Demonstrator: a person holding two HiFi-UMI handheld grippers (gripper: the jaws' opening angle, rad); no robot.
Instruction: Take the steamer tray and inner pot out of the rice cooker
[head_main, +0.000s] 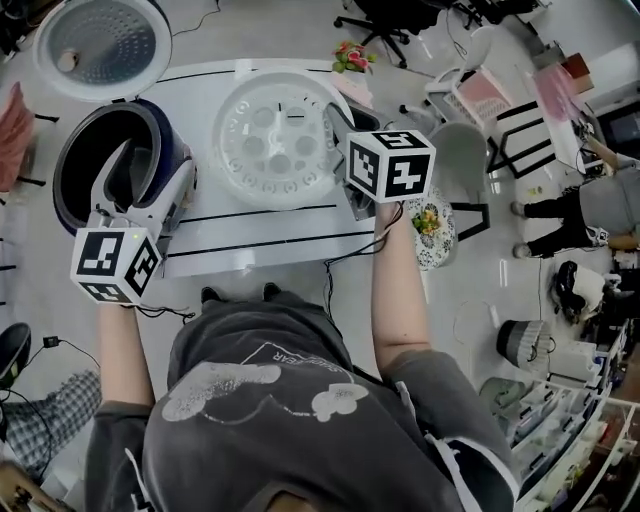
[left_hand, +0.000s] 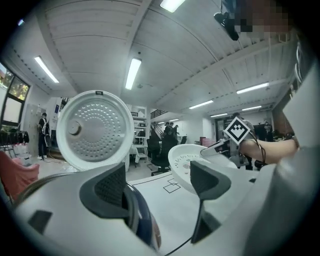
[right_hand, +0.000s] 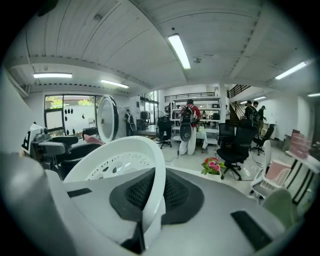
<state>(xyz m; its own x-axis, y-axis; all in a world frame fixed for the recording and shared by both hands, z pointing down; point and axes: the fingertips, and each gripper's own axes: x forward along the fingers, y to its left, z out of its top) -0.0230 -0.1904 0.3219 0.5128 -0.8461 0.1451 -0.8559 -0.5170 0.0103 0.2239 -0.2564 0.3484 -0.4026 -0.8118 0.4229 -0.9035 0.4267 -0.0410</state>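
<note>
The white perforated steamer tray (head_main: 270, 140) hangs tilted above the white table (head_main: 250, 240). My right gripper (head_main: 338, 116) is shut on its right rim. In the right gripper view the tray's rim (right_hand: 120, 160) is pinched between the dark pads of the right gripper (right_hand: 150, 200). The rice cooker (head_main: 165, 150) stands at the table's left with its lid (head_main: 100, 45) swung up, and the dark inner pot (head_main: 95, 170) sits inside. My left gripper (head_main: 150, 168) is open at the cooker's near right rim. The dark blue rim (left_hand: 142, 225) lies beside the left pad of the left gripper (left_hand: 157, 182).
A small pot of pink flowers (head_main: 352, 57) stands at the table's far edge. Office chairs (head_main: 385, 25), a white chair (head_main: 470, 150) and shelves stand to the right. People (right_hand: 189, 125) stand farther back in the room.
</note>
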